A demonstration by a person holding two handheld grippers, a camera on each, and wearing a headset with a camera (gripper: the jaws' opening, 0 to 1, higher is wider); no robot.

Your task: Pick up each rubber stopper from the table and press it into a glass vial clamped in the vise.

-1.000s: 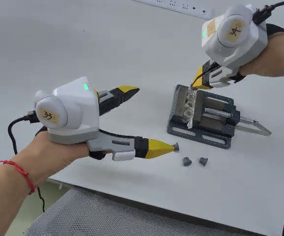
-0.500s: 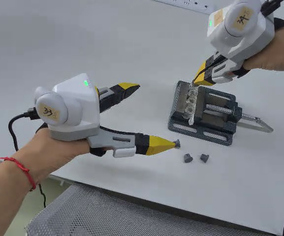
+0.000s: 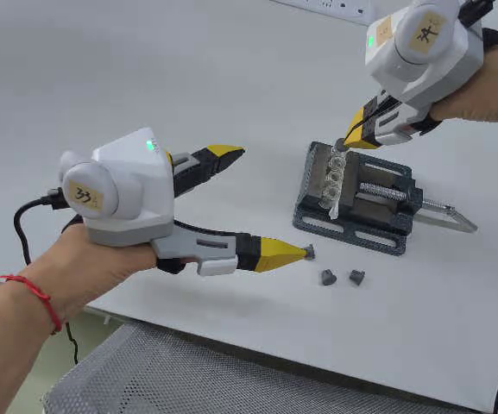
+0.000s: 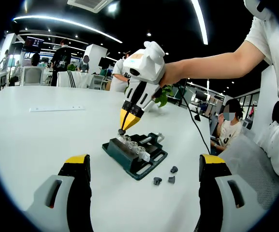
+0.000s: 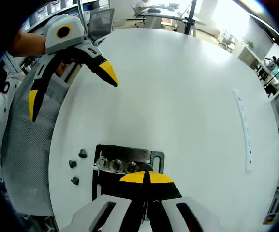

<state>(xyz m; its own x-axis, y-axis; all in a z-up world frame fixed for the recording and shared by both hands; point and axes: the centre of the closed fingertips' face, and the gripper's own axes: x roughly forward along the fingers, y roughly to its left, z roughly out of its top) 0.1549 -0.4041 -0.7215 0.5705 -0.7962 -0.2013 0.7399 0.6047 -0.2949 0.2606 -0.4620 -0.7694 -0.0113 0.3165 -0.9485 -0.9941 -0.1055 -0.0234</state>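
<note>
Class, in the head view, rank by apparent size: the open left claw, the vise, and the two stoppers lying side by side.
1. Left claw, largest, though nearness to the camera inflates it.
2. Vise.
3. The two stoppers, smallest; they look alike, so no order between them.

Right gripper (image 4: 122,129) holds a stopper (image 4: 121,132) over the vise (image 4: 114,149); three stoppers (image 4: 171,179) beside.

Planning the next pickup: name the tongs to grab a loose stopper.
Left tongs: open, one tip beside the loose stoppers; right tongs are shut on a stopper above the vise.
</note>
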